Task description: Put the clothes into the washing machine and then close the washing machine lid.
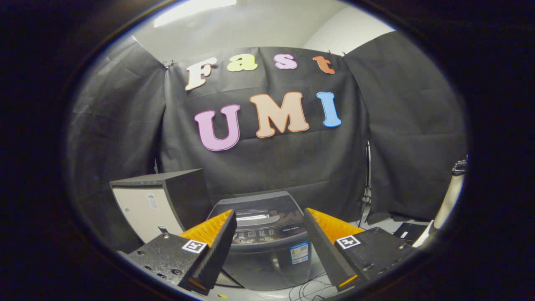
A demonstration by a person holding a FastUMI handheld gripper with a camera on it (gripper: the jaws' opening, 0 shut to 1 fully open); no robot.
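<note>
Straight ahead of the hand-held gripper [269, 234], framed in the gap between its two spread fingers, stands the small grey top-loading washing machine [267, 246] with a dark glossy lid [259, 209] and a row of buttons across its front panel. Gripper: fingers wide apart, nothing between them, touching nothing. Machine: upright on the pale floor, beyond the fingertips and somewhat lower than them, its front panel facing the gripper; the lid appears to lie down flat over the tub, though the reflections on it make this uncertain. Clothes: none can be made out. Adjacent item: a boxy cabinet [161, 205] with a dark top and pale front, just beside the machine on its left and set a little further back. Loose thin cables [307, 288] trail on the floor at the machine's foot. Backdrop: black cloth hanging behind both. Judgement: the approach line runs directly forward and slightly down, the machine centred on the gripper's axis, so little sideways correction seems needed; the lid's front edge is the nearest part to reach.
</note>
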